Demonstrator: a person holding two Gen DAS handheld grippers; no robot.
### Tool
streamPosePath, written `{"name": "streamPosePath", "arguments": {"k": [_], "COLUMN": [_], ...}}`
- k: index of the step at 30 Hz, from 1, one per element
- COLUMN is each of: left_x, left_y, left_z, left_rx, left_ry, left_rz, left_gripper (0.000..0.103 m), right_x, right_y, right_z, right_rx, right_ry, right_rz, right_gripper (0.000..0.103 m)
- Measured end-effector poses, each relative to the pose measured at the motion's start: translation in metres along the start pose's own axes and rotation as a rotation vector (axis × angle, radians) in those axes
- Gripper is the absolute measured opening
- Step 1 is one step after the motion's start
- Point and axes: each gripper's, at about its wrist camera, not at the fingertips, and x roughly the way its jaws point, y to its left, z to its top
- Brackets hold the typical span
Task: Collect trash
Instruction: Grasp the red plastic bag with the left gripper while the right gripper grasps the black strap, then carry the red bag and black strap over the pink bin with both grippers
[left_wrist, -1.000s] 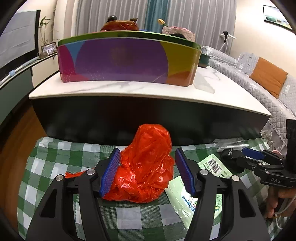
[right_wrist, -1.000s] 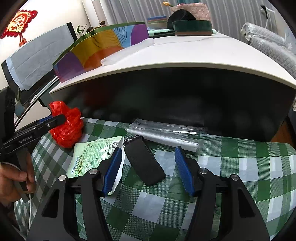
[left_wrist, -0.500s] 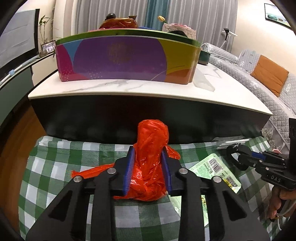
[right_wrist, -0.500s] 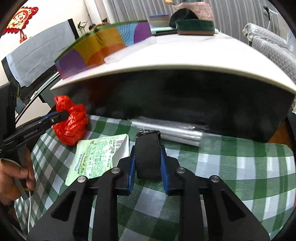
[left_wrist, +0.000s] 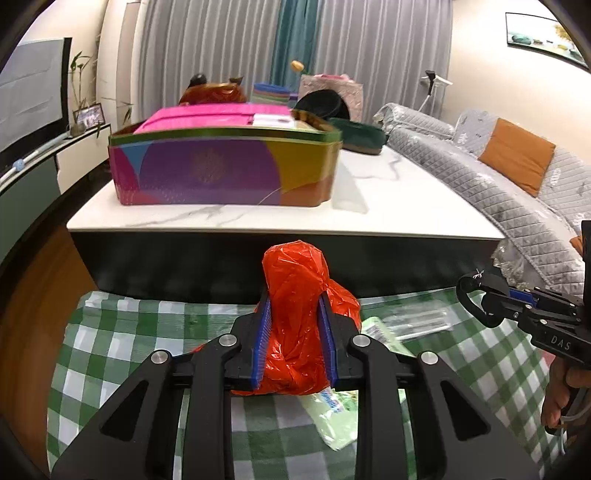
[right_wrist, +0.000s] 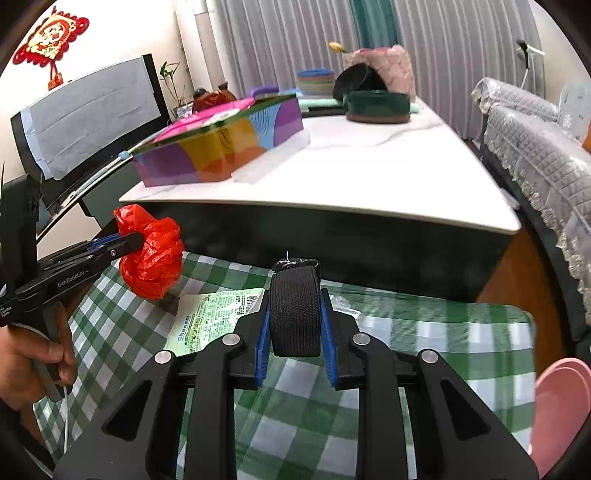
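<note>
My room is evenly, brightly lit; the white bench (right_wrist: 369, 173) top glares. Fisheye bends every edge, corners go black, and the left floor smears with blur.

dark table edge (left_wrist: 258, 254) walling off the front, open checked cloth (right_wrist: 424, 332) to the right, colourful box (left_wrist: 221, 173) above

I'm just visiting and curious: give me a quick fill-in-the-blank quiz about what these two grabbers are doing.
1. The left gripper squeezes a crumpled ____ plastic bag.
2. The right gripper pinches a ____ strap.
3. A green wrapper lies on the ____ cloth.

Missing words: red; black; checked
</note>
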Motion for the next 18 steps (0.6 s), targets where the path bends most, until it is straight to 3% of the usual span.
{"name": "streamPosePath", "arguments": {"k": [18], "left_x": [-0.045], "left_y": [-0.048], "left_z": [-0.009], "left_rx": [0.066], "left_ry": [-0.014], "left_rz": [-0.051], "left_gripper": [0.023], "right_x": [-0.124], "right_y": [-0.027], "right_z": [-0.010], "right_rx": [0.022], "right_ry": [-0.127], "right_rz": [-0.102], "right_gripper": [0.024]}}
